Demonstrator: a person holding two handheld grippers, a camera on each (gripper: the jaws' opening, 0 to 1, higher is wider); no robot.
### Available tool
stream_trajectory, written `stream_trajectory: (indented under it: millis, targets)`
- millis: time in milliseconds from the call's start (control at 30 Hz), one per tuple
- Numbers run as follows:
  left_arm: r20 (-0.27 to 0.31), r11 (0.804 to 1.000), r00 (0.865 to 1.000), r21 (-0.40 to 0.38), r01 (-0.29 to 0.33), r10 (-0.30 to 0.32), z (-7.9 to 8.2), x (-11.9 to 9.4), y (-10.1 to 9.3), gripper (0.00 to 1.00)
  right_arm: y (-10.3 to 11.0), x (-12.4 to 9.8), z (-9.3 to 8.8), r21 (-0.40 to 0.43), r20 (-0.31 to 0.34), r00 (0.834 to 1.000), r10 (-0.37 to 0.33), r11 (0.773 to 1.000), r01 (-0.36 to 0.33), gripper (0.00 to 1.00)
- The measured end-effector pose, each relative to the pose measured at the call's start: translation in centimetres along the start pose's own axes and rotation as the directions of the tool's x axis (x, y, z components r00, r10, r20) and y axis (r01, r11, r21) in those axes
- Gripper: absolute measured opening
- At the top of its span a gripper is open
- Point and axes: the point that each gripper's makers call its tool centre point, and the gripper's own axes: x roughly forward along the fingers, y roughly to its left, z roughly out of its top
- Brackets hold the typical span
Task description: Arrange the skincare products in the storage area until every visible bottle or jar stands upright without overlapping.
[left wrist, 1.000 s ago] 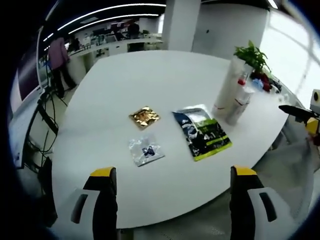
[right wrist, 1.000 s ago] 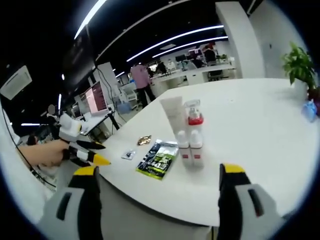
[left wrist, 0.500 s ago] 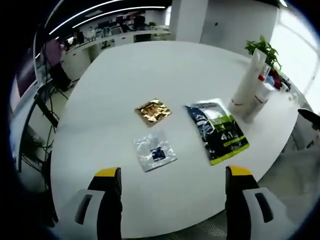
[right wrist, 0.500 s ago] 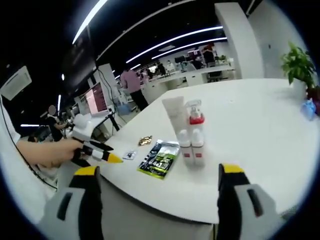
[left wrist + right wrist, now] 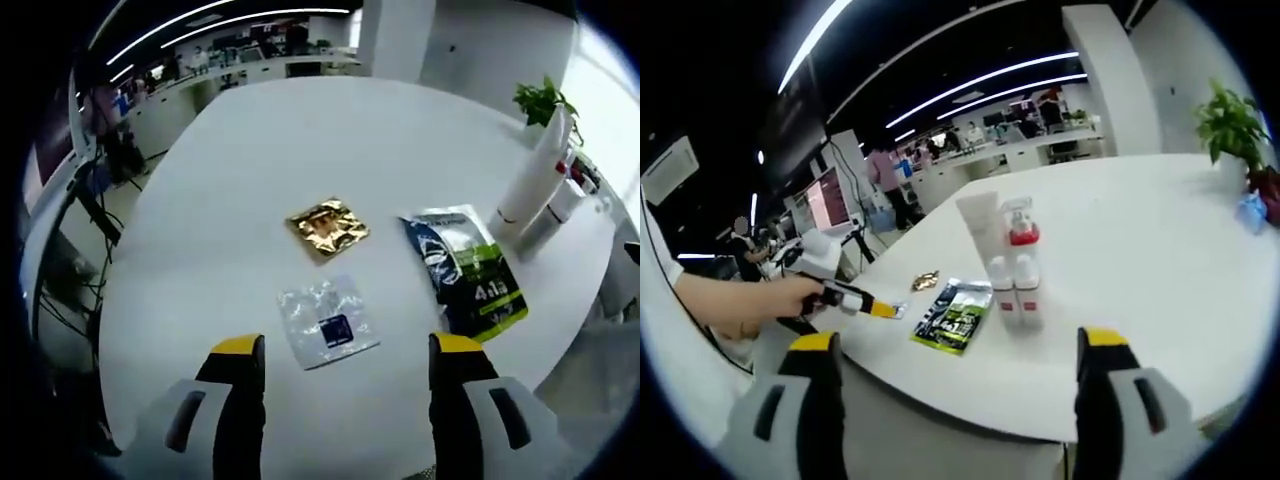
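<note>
Right gripper [image 5: 950, 360] jaws apart, off table [image 5: 1140, 260] edge; upright tube [image 5: 980, 228], pump bottle [image 5: 1019, 232] grouped; green sachet [image 5: 953, 318] flat; left gripper [image 5: 883, 309] at far edge.

The dark pouch with the green band [image 5: 466, 270], lying flat on the white table [image 5: 250, 150], carries large pale characters on its green part that look like "4.1a", though the print is too blurred to be sure. The clear sachet [image 5: 327, 322] bears a dark label whose wording cannot be read.
</note>
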Motion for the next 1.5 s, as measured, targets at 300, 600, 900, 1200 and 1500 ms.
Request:
stream_trajectory:
  millis: [300,600,900,1200,1500]
  targets:
    - [-0.052,1.000,0.998,0.024,-0.018,0.019,-0.2,1.8,0.7,0.59,-0.4,0.2,0.2,0.003,0.001,1.000,-0.008,1.000,0.008,0.98]
    - [-0.064,0.999,0.997,0.018,-0.038,0.040,0.0,2.7,1.1,0.52,-0.8,0.5,0.5,0.012,0.005,1.000,-0.017,1.000,0.017,0.97]
    - [-0.073,0.999,0.996,0.023,-0.046,0.047,-0.1,3.3,1.3,0.45,-1.5,1.0,0.9,0.022,0.002,1.000,-0.025,0.999,0.025,0.97]
    - [-0.056,0.998,0.998,0.061,-0.030,0.033,0.1,3.1,1.6,0.38,-2.1,1.8,1.7,0.021,0.009,1.000,-0.022,1.000,0.022,0.96]
    - [-0.034,0.981,0.998,0.184,0.054,-0.049,1.9,2.2,1.1,0.38,-2.2,2.8,2.6,0.038,0.032,0.999,-0.006,0.999,0.005,0.96]
